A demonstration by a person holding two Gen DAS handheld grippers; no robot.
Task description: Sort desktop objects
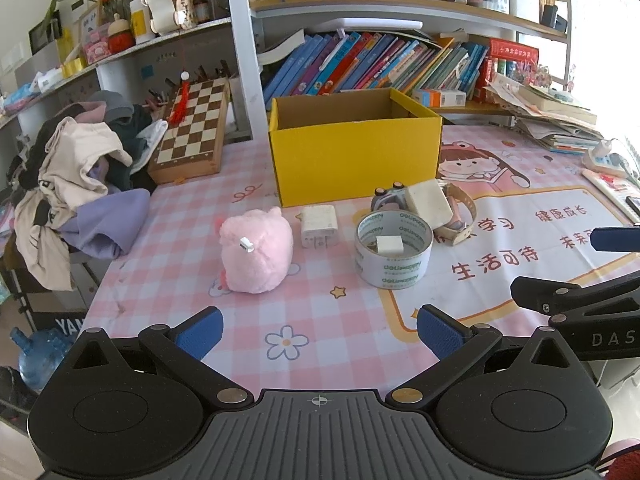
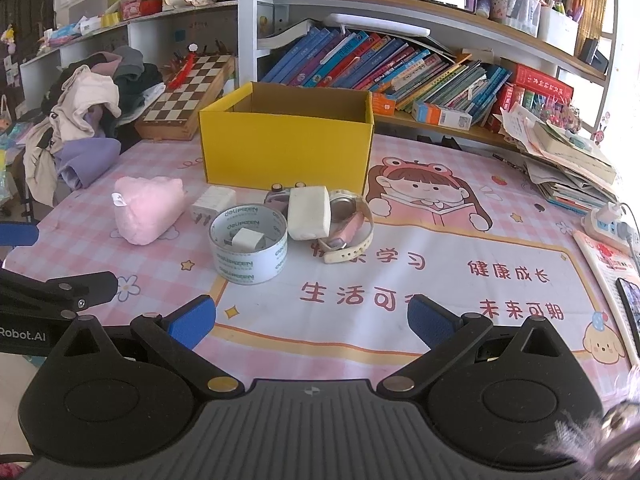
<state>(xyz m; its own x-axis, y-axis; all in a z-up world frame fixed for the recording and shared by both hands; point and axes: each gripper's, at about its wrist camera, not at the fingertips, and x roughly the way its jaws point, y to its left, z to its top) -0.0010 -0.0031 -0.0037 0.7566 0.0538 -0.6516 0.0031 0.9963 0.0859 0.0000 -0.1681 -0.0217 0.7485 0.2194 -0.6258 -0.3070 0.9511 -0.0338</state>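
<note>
With my left gripper [image 1: 320, 330] and right gripper [image 2: 312, 320] both spread wide and empty above the desk mat [image 2: 400, 340], the soft, light pink plush toy [image 1: 256, 250] sits before the yellow box [image 1: 356, 160], likely best pinched across its squashy middle.

Pink plush toy [image 1: 256, 252], tape roll [image 1: 394, 254] before yellow box [image 1: 356, 160].

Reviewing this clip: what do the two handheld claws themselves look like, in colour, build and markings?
Both match: the left claw and the right claw have matte black linkage arms with silver and brass-coloured pivot rivets, round black housings either side of a ribbed grey centre plate with a small crosshair mark, and blue textured fingertip pads. White lettering shows on each claw's side. No cables or sleeves are visible.
</note>
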